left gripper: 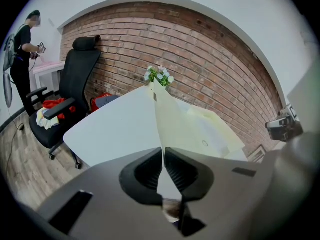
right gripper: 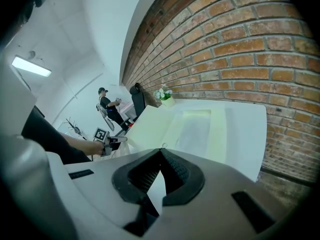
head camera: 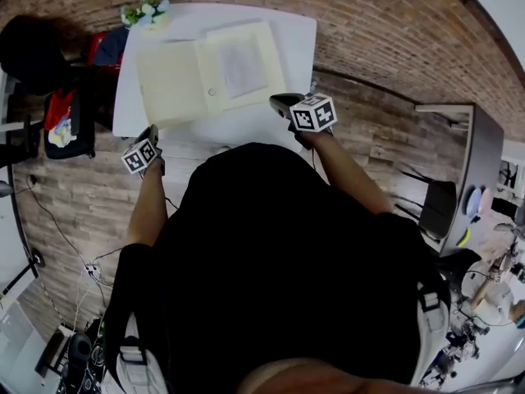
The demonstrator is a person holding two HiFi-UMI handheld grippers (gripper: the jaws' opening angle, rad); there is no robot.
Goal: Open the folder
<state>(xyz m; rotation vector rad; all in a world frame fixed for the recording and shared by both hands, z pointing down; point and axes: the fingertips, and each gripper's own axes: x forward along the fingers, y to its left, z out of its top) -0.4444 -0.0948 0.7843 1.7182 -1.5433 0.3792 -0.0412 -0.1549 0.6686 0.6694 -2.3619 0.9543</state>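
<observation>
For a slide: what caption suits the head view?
Cream folder lies open on white table; left gripper and right gripper, both shut and empty, hover at the near edge.

White table (head camera: 246,125) stands by the brick wall (left gripper: 200,59), small flowers (left gripper: 159,76) at its far corner. Beside it, a black office chair (left gripper: 75,84) carrying red cloth (left gripper: 55,104); a person (left gripper: 22,49) stands beyond.
</observation>
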